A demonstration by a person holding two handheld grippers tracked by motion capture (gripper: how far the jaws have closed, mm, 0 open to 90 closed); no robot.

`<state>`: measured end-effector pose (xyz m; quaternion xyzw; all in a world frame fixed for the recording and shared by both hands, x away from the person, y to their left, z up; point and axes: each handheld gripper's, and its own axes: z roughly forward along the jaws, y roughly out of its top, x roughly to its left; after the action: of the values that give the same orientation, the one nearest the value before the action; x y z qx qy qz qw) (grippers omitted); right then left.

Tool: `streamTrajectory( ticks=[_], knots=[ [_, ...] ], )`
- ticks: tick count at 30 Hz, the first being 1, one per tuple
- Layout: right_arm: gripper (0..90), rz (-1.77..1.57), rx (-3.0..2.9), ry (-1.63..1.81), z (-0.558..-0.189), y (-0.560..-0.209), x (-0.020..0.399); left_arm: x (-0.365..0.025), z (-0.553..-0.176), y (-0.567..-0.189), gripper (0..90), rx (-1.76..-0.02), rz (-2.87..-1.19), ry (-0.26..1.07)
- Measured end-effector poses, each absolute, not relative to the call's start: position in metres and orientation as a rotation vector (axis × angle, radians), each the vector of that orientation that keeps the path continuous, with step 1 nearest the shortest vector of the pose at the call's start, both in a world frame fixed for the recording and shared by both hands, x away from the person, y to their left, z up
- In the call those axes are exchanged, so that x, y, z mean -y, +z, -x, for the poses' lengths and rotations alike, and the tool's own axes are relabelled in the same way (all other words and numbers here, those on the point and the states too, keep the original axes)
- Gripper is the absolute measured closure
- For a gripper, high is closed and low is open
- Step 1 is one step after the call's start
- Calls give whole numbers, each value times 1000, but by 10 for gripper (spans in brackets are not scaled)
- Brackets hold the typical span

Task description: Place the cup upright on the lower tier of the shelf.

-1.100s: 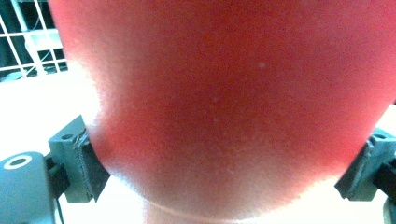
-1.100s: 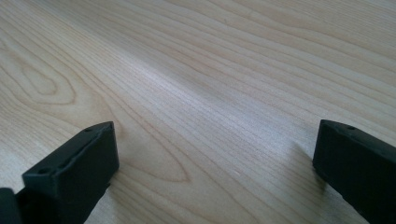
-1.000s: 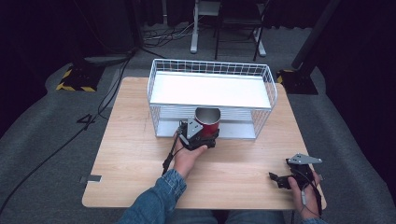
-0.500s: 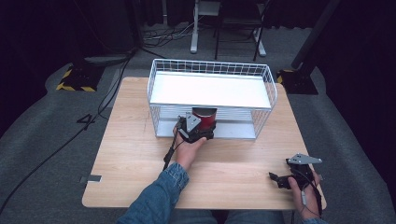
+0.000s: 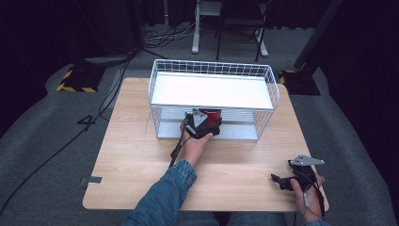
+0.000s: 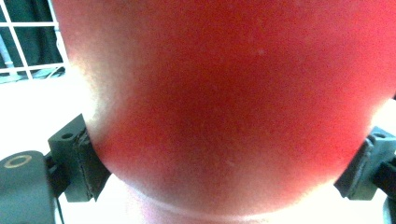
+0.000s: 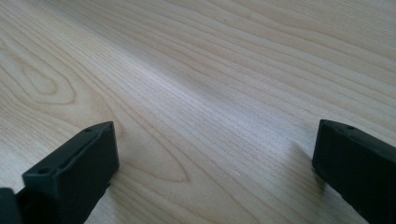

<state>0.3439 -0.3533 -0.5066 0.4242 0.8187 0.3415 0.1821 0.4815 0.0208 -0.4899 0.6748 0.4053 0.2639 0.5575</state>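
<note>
The left gripper (image 5: 207, 126) sits just below centre of the high view, pushed up against the front of the white wire basket (image 5: 157, 87), and it's clamped on a red cup (image 5: 211, 115). In the left gripper view both pads press the cup's (image 6: 233, 107) smooth, rounded red wall from either side, a pale rim line curving along the bottom of the frame. The cup lies directly ahead of the jaws, already inside the rack's lower level, under the white top shelf (image 5: 211, 90); from the dark opening seen from above, its long axis looks tipped rather than upright, though the view is too small to be sure. That's the relation to watch: cup between shelf above and white floor below, with thin wire grid (image 6: 28, 42) at upper left.

The right gripper (image 5: 284, 181) rests at lower right of the high view, well apart from the basket, its jaws spread wide over bare wood-grain tabletop (image 7: 201, 93) with nothing between them. The left hand is plainly the nearer one. Setting the cup down seems to be next.
</note>
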Motion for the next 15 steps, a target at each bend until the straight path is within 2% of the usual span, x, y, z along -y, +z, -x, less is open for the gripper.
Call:
streamTrajectory(
  ticks=[11, 15],
  knots=[
    [5, -1198, -2311, 964, -344, -507, 353, -18, -492, -500, 106, -986, -1590, 607],
    [5, -1198, -2311, 964, -344, -507, 353, -19, -494, -498, 105, -984, -1643, 623]
  ],
)
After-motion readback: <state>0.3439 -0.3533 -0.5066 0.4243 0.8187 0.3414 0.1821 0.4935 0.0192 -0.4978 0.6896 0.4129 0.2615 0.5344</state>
